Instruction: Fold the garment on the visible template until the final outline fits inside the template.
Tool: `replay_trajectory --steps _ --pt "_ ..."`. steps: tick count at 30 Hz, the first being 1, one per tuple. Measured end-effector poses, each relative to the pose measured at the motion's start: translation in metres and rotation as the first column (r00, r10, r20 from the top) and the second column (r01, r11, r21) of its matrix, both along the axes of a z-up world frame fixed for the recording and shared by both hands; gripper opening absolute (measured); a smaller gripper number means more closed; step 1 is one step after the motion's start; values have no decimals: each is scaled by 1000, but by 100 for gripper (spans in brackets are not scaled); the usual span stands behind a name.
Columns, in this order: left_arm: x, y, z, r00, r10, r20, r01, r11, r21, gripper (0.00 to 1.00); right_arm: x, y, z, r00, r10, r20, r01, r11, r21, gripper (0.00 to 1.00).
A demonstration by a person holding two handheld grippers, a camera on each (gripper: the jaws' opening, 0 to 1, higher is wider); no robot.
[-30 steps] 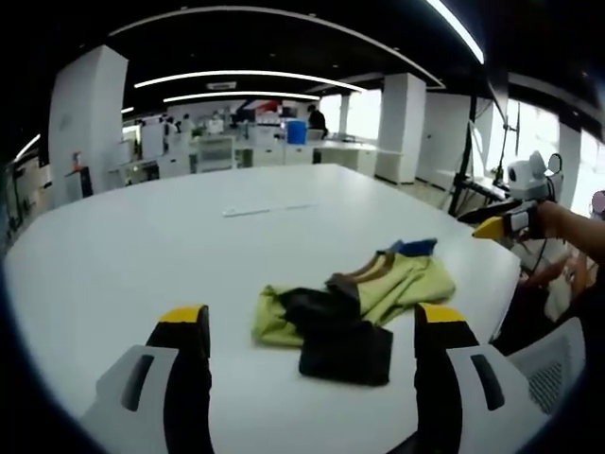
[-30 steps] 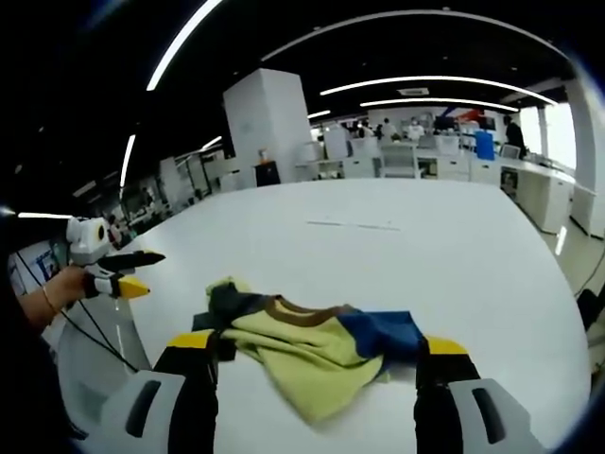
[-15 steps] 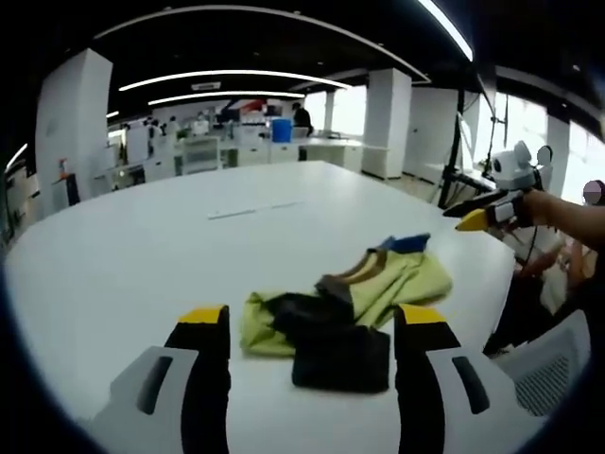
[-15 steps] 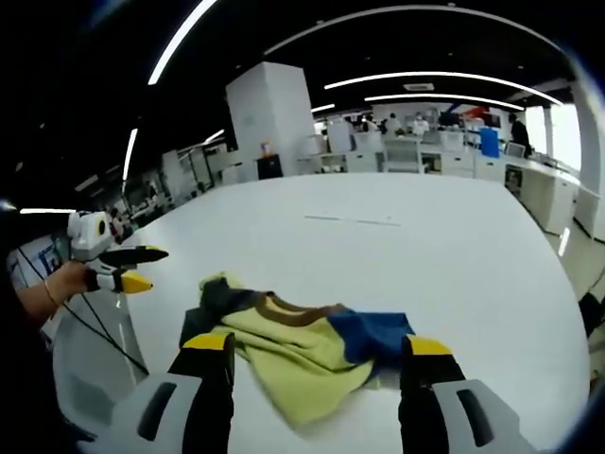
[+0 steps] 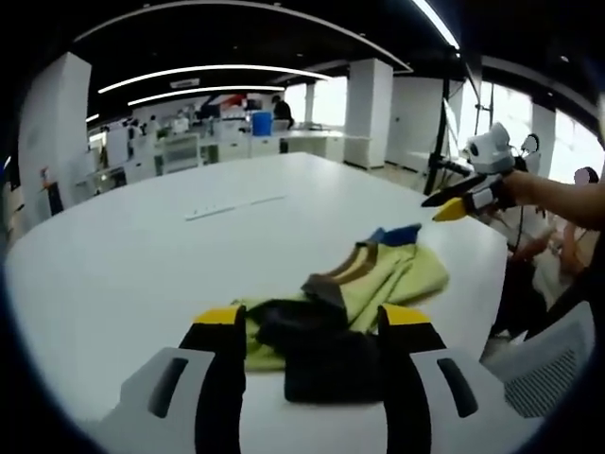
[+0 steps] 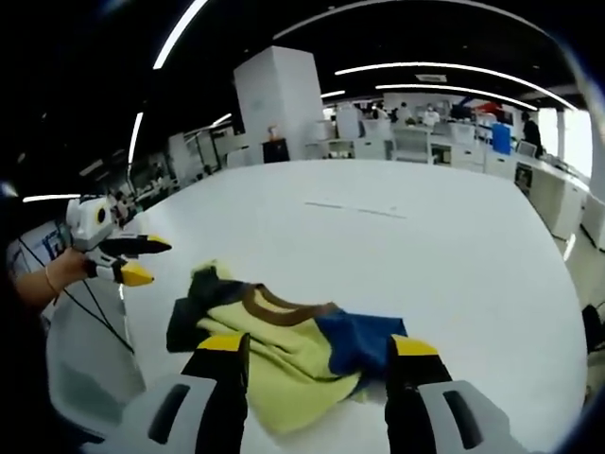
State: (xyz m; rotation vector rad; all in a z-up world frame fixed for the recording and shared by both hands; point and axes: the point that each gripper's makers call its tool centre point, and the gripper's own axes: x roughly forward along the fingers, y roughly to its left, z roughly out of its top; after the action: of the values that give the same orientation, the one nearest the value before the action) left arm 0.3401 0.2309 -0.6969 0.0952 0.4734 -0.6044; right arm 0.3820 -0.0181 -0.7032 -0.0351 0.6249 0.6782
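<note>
both claws (image 5: 304, 331) (image 6: 317, 355) hover parted over crumpled garment (image 6: 284, 345)

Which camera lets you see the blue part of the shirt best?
The right gripper view: the blue part lies big and close, just ahead of that gripper's jaws. In the left gripper view it is a small blue tip at the shirt's far end.

We see a broad white table (image 5: 142, 255) with a rounded edge; on it, near that edge, lies a crumpled garment (image 5: 354, 284), yellow-green with a brown collar, a blue patch and black parts; farther back on the table lies a thin pale strip (image 5: 234, 205), well apart from the garment; we cannot tell what it is.
</note>
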Motion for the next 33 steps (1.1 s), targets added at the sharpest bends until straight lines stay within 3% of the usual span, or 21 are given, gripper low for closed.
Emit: replay_trajectory --steps 14,33 --pt "23 -19 -18 998 -41 -46 40 999 -20 49 25 0 -32 997 46 -62 -51 996 -71 44" --pt "37 -41 -55 980 -134 -149 137 991 10 27 38 0 -58 990 79 -119 -94 987 -128 25"
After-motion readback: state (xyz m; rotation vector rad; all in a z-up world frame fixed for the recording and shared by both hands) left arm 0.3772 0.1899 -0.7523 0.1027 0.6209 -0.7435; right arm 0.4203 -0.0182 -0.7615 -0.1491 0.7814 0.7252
